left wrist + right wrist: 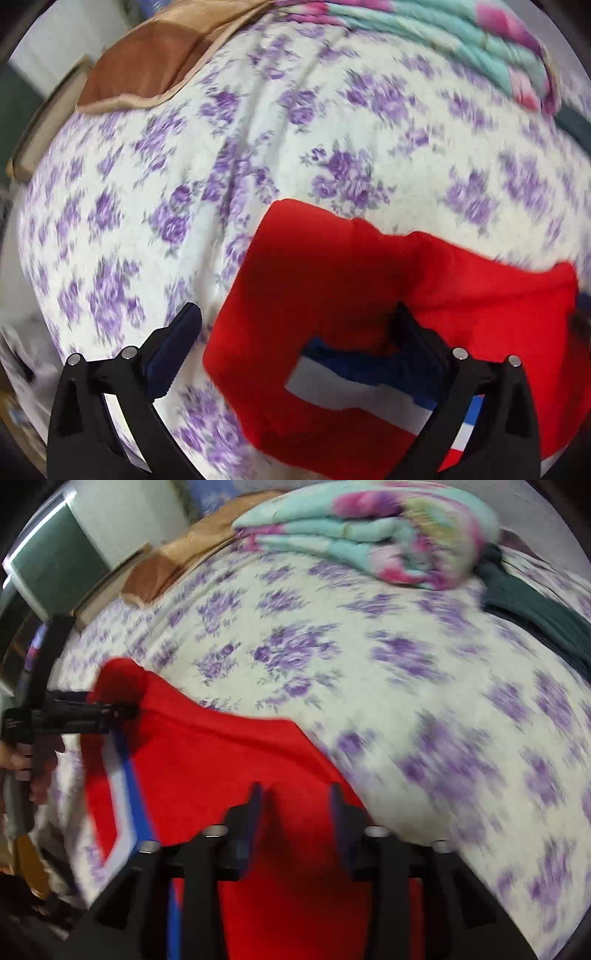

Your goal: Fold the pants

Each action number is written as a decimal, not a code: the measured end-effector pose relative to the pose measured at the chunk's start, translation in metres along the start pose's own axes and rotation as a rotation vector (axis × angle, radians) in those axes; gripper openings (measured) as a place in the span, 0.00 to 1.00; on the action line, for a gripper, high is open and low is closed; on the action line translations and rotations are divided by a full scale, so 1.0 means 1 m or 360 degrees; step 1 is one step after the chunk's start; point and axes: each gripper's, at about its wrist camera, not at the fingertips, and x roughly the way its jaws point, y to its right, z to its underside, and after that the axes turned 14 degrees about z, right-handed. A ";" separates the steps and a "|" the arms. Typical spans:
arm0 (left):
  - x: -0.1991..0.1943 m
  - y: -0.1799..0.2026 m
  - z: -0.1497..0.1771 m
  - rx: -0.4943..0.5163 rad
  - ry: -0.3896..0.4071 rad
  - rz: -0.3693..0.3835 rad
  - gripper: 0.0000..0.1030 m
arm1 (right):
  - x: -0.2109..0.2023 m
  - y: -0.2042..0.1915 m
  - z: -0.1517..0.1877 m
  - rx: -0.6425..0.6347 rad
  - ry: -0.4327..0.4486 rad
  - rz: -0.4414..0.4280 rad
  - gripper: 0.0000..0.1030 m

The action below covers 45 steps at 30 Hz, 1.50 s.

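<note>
The red pants lie in a folded bundle on the bed, near its front edge, and everything else here is easiest placed from them. Beyond the pants, at the far side of the purple-flowered sheet, sits a rolled pastel quilt, with a brown pillow off to its left and a dark green cloth to its right, all well apart from the pants. The left gripper hangs over the pants pointing steeply down, its jaws spread as wide as they go; 1 finger stands over the bare sheet just left of the red cloth, the other over the cloth itself beside the white and blue stripe, and nothing is pinched between them. The right gripper is about half open with red fabric showing in the gap, but I see no pad pressing on it, so I'd judge it has let go. In the right wrist view the left gripper shows at the pants' far left corner, so the 2 grippers stand at opposite ends. The bundle's long axis seems to run from one gripper to the other, across the bed's front, the striped side seam at the left end; motion blur keeps me from being sure. For another fold, I'd guess both hands are equally near, each already above its own end.
</note>
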 end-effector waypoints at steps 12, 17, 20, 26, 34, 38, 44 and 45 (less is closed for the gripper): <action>-0.024 0.042 0.055 0.0437 0.0083 -0.0094 0.96 | -0.108 0.123 0.186 0.0615 -0.0027 0.0291 0.60; -0.011 0.009 0.051 0.0242 0.0017 -0.0043 0.96 | -0.117 0.158 0.252 0.0581 -0.0185 0.0458 0.30; -0.026 0.004 0.052 0.0231 0.0054 -0.0014 0.96 | -0.155 0.161 0.263 0.0712 -0.0152 0.0502 0.67; -0.061 0.032 0.060 0.0362 0.0207 0.0186 0.95 | -0.171 0.175 0.300 0.1220 -0.0101 0.0454 0.72; -0.003 0.043 0.077 0.0467 0.0102 0.0090 0.96 | -0.119 0.188 0.311 0.1792 0.0013 0.0193 0.74; -0.013 0.038 0.073 0.0433 0.0015 0.0145 0.95 | -0.111 0.199 0.310 0.1901 0.0048 0.0252 0.43; -0.035 0.029 0.076 0.0335 0.0033 0.0229 0.95 | -0.161 0.167 0.245 0.1501 0.0186 0.0214 0.24; -0.030 0.026 0.076 0.0290 0.0000 0.0237 0.95 | -0.168 0.157 0.229 0.1394 0.0217 0.0195 0.22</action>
